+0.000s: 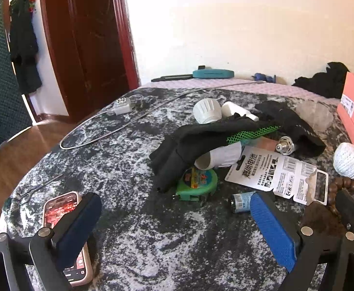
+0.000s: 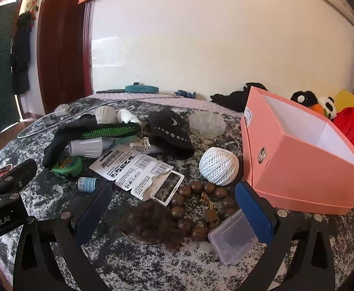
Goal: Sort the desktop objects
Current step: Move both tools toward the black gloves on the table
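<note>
Pink and open-topped, the box [image 2: 305, 167] stands at the desk's [image 2: 152, 262] right edge, empty. Left of it lie a ball of string [image 2: 218, 165], a torn battery card [image 2: 138, 169], brown beads [image 2: 196, 206] and a clear case [image 2: 232, 238]. Black cloth [image 1: 177, 155] drapes over a green tape measure [image 1: 197, 181]; a battery [image 1: 241, 202] lies just beside it. Both the left gripper [image 1: 174, 220] and right gripper [image 2: 174, 206] have fingers spread wide, holding nothing.

Left gripper [image 1: 174, 220] hangs wide open over a cluttered table [image 1: 133, 230]. A phone [image 1: 60, 208] lies behind its left finger, a battery [image 1: 241, 202] at its right.
</note>
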Available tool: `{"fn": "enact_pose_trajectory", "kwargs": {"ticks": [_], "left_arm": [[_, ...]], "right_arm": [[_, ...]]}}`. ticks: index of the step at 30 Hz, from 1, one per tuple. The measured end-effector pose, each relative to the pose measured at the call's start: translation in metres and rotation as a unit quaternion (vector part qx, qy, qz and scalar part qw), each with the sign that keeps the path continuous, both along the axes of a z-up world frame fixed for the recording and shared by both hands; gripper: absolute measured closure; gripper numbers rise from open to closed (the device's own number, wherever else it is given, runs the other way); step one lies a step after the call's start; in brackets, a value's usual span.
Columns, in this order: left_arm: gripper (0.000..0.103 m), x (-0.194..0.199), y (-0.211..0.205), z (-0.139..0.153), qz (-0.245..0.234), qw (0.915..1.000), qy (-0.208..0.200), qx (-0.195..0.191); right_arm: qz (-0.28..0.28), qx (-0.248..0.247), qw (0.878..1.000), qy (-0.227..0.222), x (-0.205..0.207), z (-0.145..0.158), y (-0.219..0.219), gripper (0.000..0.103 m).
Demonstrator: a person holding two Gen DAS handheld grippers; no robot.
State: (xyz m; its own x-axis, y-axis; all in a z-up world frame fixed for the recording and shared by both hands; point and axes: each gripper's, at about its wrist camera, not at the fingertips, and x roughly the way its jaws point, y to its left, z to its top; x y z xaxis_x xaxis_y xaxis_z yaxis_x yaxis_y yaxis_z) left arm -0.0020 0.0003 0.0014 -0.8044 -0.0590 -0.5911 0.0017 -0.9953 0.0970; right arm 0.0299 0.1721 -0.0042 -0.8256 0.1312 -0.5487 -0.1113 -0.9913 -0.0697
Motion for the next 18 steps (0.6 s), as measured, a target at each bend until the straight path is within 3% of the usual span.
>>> {"fn": "enact_pose_trajectory", "kwargs": {"ticks": [6, 10, 15, 18], "left_arm": [[0.002, 0.011, -0.007, -0.002, -0.024, 0.9988, 0.041, 0.011], [0.001, 0.007, 0.0, 0.004, -0.023, 0.9996, 0.013, 0.011], [0.001, 0.006, -0.01, 0.008, -0.013, 0.9982, -0.002, 0.058], [0.001, 0.005, -0.012, 0.007, -0.002, 0.9987, -0.001, 0.05]], "right_arm": [[0.001, 0.015, 1.0, -0.003, 0.001, -0.007, -0.009, 0.0], [0.005, 0.006, 1.0, -0.007, 0.0, -0.007, -0.005, 0.0], [0.009, 0.005, 1.0, -0.009, 0.0, -0.003, -0.003, 0.0], [0.008, 0.005, 1.0, -0.007, 0.0, -0.002, -0.002, 0.0]]}}
